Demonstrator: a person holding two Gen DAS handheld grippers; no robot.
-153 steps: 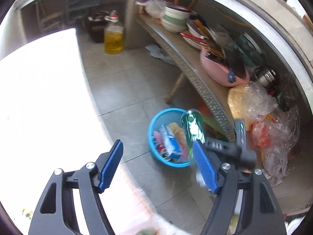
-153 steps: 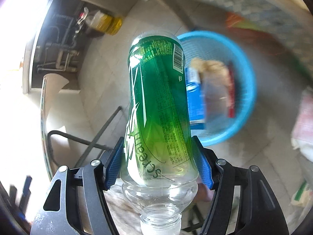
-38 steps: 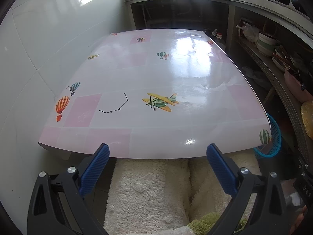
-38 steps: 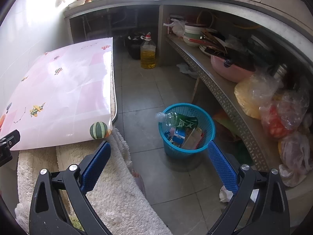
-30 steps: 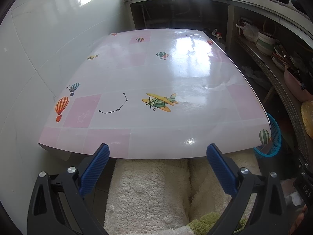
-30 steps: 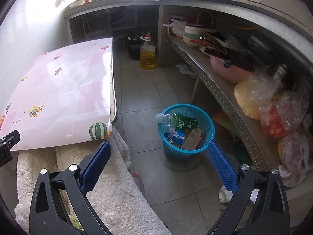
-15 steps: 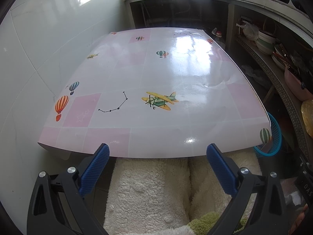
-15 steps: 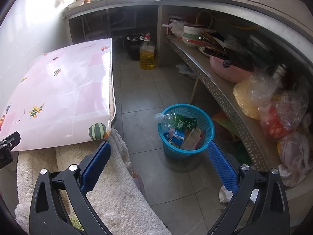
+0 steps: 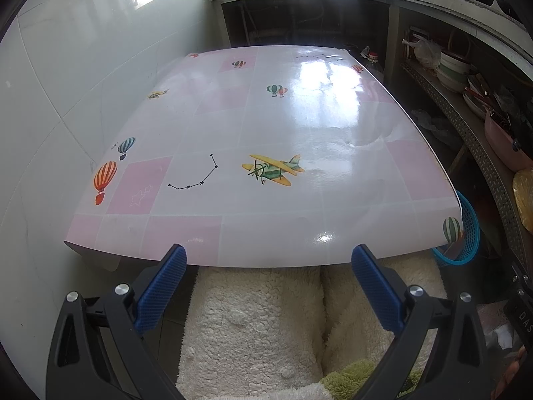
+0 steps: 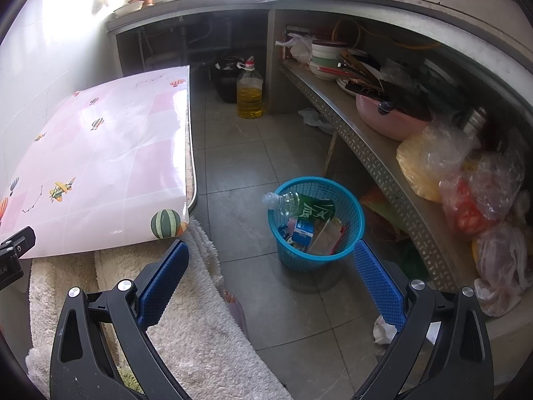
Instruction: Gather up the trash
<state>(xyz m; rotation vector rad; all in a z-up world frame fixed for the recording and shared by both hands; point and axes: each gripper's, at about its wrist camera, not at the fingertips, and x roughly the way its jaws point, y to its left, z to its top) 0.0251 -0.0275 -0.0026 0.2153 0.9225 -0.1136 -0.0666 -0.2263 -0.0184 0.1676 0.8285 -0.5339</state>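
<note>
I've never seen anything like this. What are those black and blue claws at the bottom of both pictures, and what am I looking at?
Those are two hand-held grippers; a person carries one in each hand, and each has a wide-angle camera looking along its fingers. One picture is from the left gripper: it faces a low table with a pink patterned cover and nothing on it, above a fluffy rug. The other is from the right gripper: it faces a tiled floor with a blue basket holding trash, including a green bottle whose neck sticks out over the rim. Both grippers are open and hold nothing.
</note>
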